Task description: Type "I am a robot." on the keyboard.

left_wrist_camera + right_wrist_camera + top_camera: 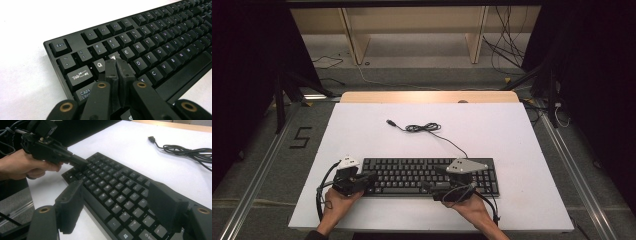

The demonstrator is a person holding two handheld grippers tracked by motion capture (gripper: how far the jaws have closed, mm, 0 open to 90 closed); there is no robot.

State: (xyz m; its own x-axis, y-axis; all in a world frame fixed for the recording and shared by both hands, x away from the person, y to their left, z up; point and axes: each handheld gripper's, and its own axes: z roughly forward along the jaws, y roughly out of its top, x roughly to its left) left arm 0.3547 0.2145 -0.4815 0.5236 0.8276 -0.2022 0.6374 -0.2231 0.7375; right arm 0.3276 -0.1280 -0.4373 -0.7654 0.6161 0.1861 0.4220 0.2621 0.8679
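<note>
Black fingers (116,72), brass-ringed pivots, grey three-cornered plates.

A black keyboard (432,175) lies flat near the table's front edge, its cable (427,128) loosely coiled behind.

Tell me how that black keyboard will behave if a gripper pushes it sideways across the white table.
The flat black plastic keyboard would probably slide as one stiff piece, since it lies low and wide on the smooth white table; tipping looks unlikely. Its thin black cable, loosely coiled behind it, is floppy and would likely trail along. Pushed at one end, it may pivot rather than travel straight.
</note>
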